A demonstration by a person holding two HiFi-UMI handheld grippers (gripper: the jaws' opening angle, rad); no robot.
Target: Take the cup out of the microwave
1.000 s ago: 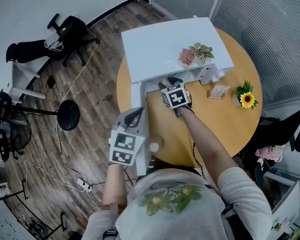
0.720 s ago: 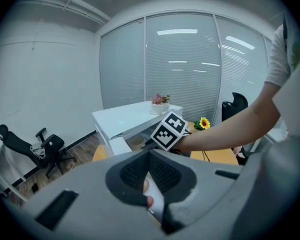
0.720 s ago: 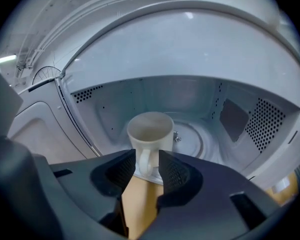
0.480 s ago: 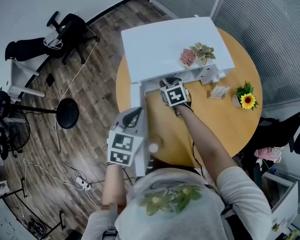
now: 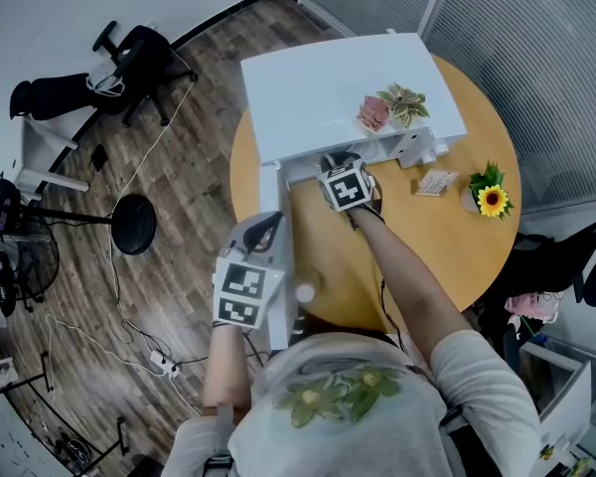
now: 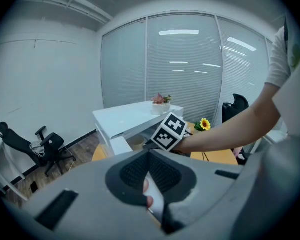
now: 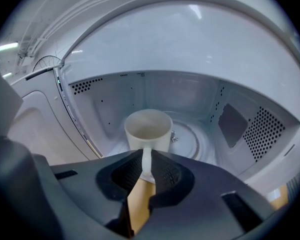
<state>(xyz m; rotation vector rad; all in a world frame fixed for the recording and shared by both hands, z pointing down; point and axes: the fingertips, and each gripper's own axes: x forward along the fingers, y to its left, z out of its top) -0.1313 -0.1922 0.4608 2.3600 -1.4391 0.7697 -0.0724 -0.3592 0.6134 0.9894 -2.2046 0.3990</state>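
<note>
Inside the open microwave (image 5: 328,87), the right gripper (image 7: 146,160) has just been closing its jaws, which now pinch the handle of the cream cup (image 7: 148,129). The cup stands upright at 9 o'clock on the turntable (image 7: 190,136), handle toward 6. The left gripper (image 6: 149,171) clamps the door (image 5: 274,195) by its edge. The cup looks ceramic: stiff, smooth, breakable, probably light. The thin handle is the natural hold, though the cup may swing. No brand shows, and the print on a card (image 5: 436,182) is too small to read.

Hidden behind right gripper (image 7: 146,164): cup (image 7: 148,129) base. Head view: cup unseen.
</note>
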